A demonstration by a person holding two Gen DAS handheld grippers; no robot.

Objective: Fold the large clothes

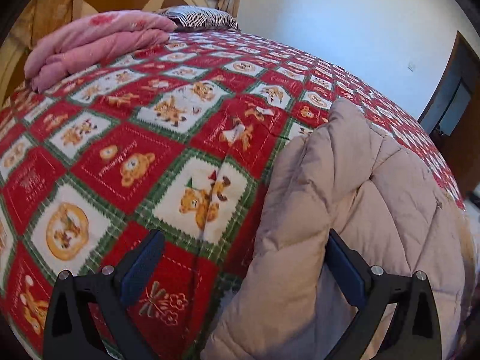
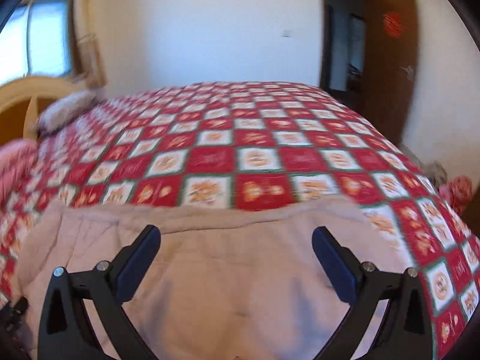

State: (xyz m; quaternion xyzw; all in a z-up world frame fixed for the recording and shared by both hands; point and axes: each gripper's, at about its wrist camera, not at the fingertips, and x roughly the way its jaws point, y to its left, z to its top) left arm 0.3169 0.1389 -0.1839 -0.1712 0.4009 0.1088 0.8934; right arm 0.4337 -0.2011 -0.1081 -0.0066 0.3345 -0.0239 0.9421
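Quilted beige fabric, a large padded coat point(image 1: 354, 210), is seen in the left wrist view lying along the near right part of the bed, over a red and white checked bedspread point(image 1: 135, 150). The left gripper point(image 1: 243, 255) is spread wide, nothing being held; a bulging fold of the coat is lodged between its fingers, against the right one, which suggests that a grasp on this edge is being prepared. A folded pink blanket point(image 1: 96, 42) and a striped pillow point(image 1: 201, 16) are kept well apart, by the headboard, so the folding area is left free. The coat's lower part is cut off by the frame, and whether the bulge is a sleeve or a side panel cannot be told.

In the right wrist view the coat point(image 2: 240, 285) is spread fairly flat under the right gripper point(image 2: 235, 255), probably laid out so that it can be folded. This gripper is likewise wide apart and empty, held above the fabric; contact cannot be judged. The picture is blurred, so seams and any zip are hard to make out, and the coat's near edge is hidden below the frame.
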